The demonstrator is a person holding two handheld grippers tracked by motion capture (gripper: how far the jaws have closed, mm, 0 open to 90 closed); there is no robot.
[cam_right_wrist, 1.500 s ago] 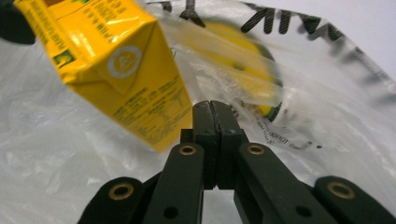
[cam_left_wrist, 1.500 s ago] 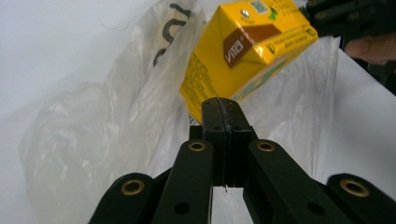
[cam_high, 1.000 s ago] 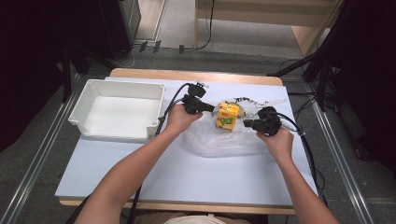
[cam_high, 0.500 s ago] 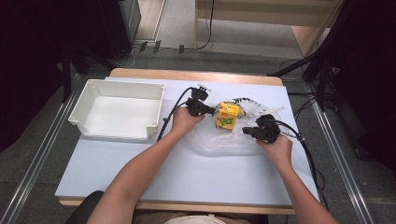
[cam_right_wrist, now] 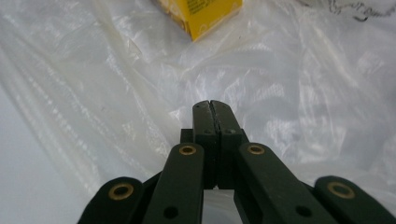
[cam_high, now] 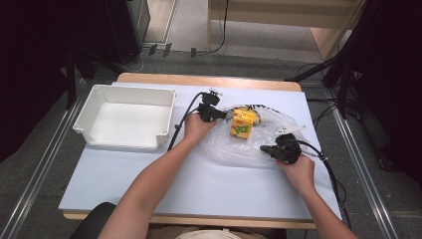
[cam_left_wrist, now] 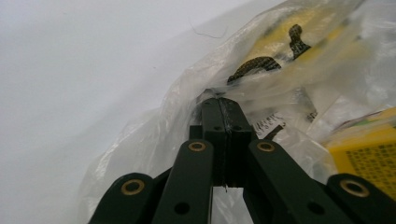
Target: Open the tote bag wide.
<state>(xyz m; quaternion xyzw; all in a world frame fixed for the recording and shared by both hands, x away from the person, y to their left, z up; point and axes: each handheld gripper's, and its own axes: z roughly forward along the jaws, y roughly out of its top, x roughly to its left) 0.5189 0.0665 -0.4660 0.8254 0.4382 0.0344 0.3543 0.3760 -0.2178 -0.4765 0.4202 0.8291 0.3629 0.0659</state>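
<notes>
Jaws: both pairs are clamped tight, no gap between the tips. The left gripper (cam_left_wrist: 219,105) pinches a fold of the bag (cam_left_wrist: 187,107) at its edge, film bunched over the tips. The right gripper (cam_right_wrist: 211,107) is pressed together over the film too, but I can't tell whether a layer is actually caught between its tips or whether they just lie on top.

Location: the bag (cam_high: 249,137) lies flat on the table (cam_high: 209,184), right of the white bin (cam_high: 124,117), between the two grippers — left gripper (cam_high: 225,114) at its far-left edge, right gripper (cam_high: 264,148) at its near-right edge. The carton (cam_high: 242,123) sits inside, near the far side, just beside the left gripper.

Risks, as I judge them:
- Thin film, small bite. A pull from either side could slip it free or tear it.
- If the right one holds nothing, any lift is one-sided, and the bag swings and dumps the carton.
- Pulling apart with the carton loose could tip it or slide it toward an opening.

Orientation: the bag's long axis runs roughly left-right across the table, slightly diagonal from far-left to near-right. I can't tell which end is the mouth. The carton's long axis runs near-far.
</notes>
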